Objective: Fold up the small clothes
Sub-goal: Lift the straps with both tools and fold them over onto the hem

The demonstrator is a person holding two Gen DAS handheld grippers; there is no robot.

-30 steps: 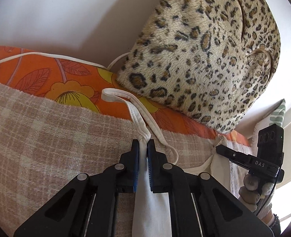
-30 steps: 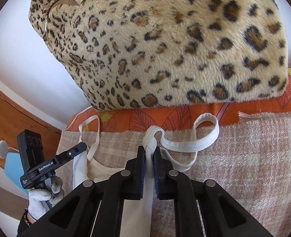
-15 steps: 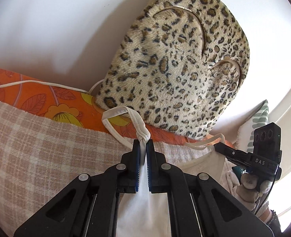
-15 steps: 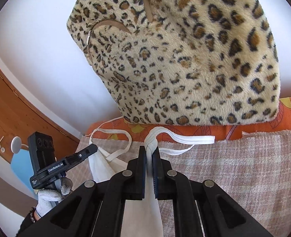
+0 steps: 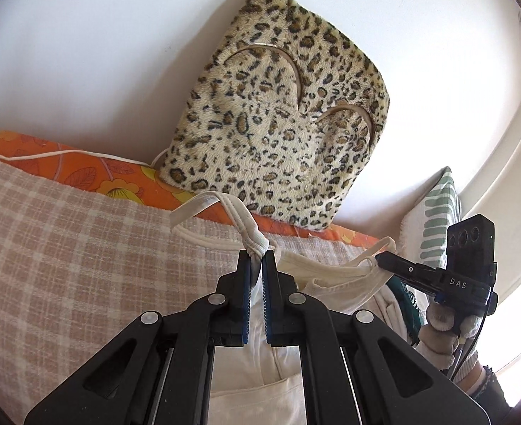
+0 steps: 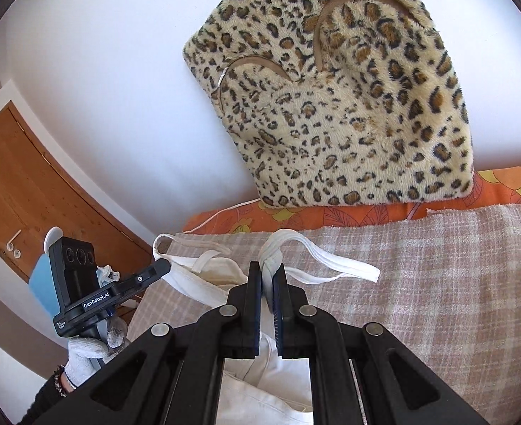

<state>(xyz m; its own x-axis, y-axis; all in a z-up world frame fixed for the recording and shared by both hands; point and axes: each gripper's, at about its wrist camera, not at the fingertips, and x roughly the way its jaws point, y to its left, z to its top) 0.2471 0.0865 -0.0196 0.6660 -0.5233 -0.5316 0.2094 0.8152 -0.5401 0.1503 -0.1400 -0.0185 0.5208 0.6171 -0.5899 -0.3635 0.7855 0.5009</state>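
Observation:
A small white tank top (image 5: 253,354) hangs between my two grippers over the checked blanket (image 5: 66,248). My left gripper (image 5: 256,258) is shut on one bunched shoulder strap (image 5: 225,209). My right gripper (image 6: 267,271) is shut on the other strap (image 6: 317,258). Each gripper shows in the other's view: the right one at the right edge (image 5: 384,260), the left one at the left (image 6: 166,267). The top's neckline (image 6: 211,276) sags between them and the body (image 6: 260,396) hangs down below the jaws.
A leopard-print cushion (image 5: 278,124) leans against the white wall behind an orange flowered sheet (image 5: 94,173). A green striped pillow (image 5: 434,219) stands at the right. A wooden door (image 6: 23,184) is at the left of the right wrist view.
Both grippers have risen and pulled back from the cushion, lifting the tank top by its straps off the blanket. Both stay shut on the straps.

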